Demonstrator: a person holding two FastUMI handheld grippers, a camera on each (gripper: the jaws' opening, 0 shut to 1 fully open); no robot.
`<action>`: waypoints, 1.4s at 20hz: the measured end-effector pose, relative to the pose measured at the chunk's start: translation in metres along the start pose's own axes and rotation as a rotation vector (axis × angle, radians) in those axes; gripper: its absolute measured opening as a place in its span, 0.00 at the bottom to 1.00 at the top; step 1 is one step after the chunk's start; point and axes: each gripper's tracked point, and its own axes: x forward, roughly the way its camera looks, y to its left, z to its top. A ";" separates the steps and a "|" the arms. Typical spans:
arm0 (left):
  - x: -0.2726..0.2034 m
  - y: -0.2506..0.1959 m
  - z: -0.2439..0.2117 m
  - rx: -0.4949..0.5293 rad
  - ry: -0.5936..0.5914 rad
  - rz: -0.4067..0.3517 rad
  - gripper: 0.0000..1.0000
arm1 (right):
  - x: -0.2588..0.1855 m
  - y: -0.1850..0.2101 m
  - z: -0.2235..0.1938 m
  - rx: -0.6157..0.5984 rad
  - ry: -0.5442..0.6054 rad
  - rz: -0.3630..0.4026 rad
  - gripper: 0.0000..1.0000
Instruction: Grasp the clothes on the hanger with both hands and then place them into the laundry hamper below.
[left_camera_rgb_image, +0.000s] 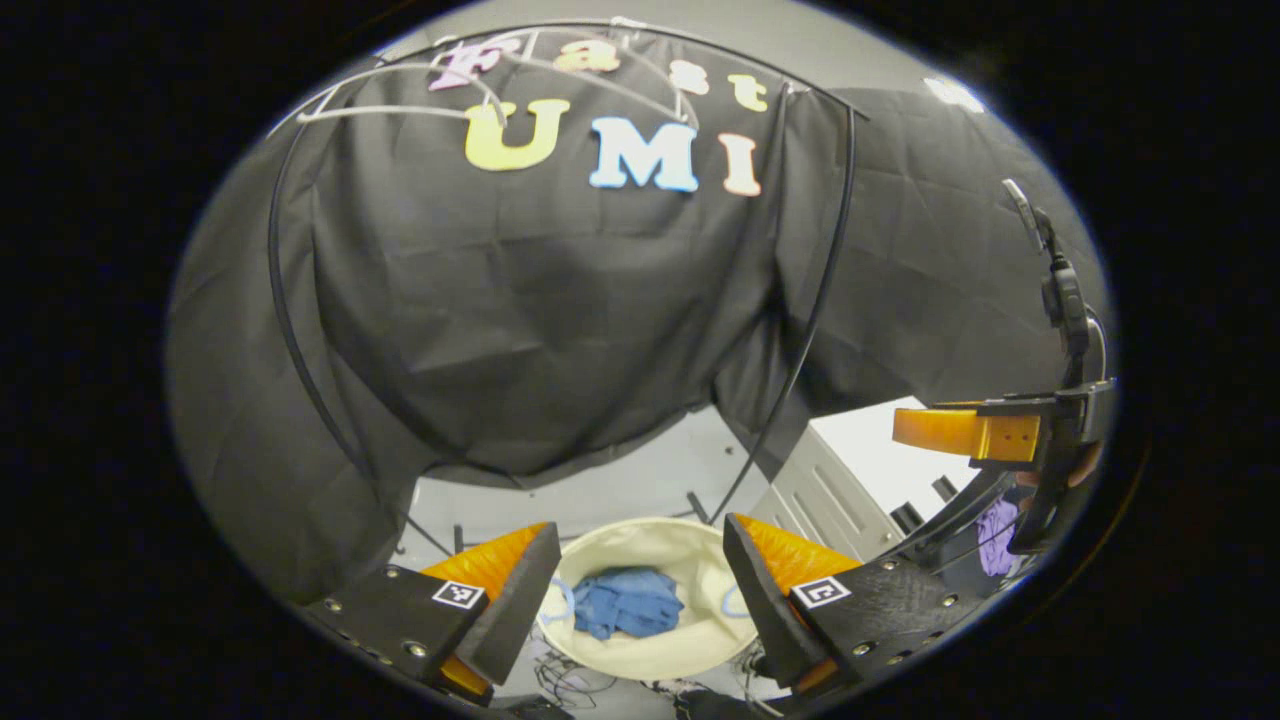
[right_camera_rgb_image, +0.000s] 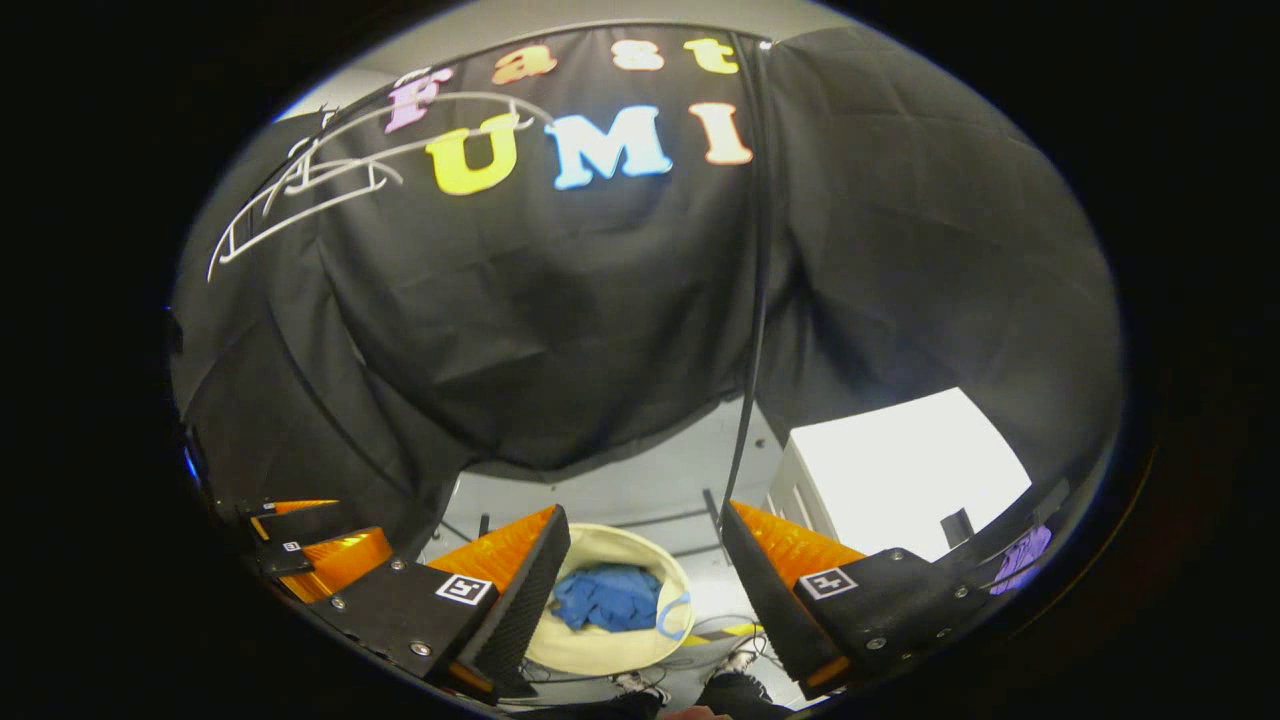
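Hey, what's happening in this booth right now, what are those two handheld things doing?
A person is holding two tools above a cream laundry hamper on the floor. A blue garment already lies bunched inside it. The left tool and the right tool both hang open over the hamper with nothing between their fingers. White hangers on the rack up top look bare. So the clothes seem to be in the hamper and the drop looks done.
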 end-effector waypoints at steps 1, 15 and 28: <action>-0.011 -0.002 0.023 0.007 -0.045 0.009 0.95 | -0.004 -0.004 0.015 0.015 -0.040 -0.002 0.96; -0.141 -0.075 0.256 0.007 -0.484 0.342 0.94 | -0.095 -0.103 0.211 0.014 -0.508 0.055 0.91; -0.249 -0.139 0.269 -0.112 -0.694 0.524 0.94 | -0.138 -0.214 0.243 -0.066 -0.647 0.020 0.95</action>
